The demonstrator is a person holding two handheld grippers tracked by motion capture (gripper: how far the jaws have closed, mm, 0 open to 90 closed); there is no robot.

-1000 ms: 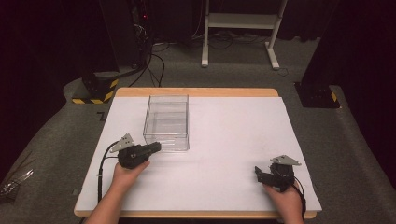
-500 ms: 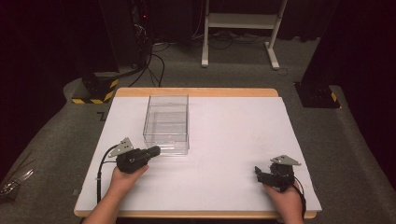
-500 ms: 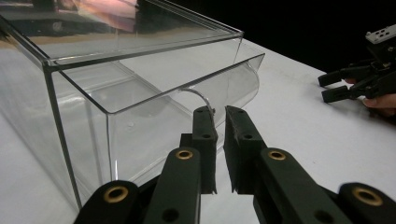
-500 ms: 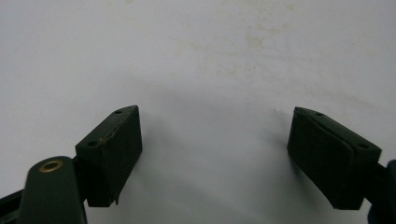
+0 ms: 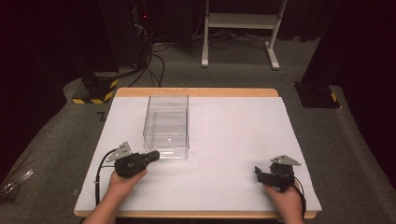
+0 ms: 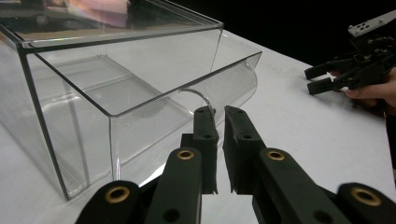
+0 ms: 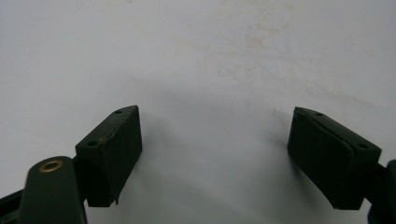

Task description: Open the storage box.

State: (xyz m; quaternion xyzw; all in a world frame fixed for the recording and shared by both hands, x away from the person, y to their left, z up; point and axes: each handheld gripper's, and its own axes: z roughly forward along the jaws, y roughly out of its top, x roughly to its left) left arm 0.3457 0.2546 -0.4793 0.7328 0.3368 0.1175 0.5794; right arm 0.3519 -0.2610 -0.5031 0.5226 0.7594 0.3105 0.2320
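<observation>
Your left claw [image 5: 154,155] sits with its jaws nearly together, just beside the near left corner of the clear box [image 5: 166,126] on the bench [image 5: 233,135]. Your right claw [image 5: 258,173], jaws wide apart, rests near right.

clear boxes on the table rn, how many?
1. A clear plastic box stands on the white table, left of centre toward the far edge, just beyond the left gripper. Its near face fills much of the left gripper view.
</observation>
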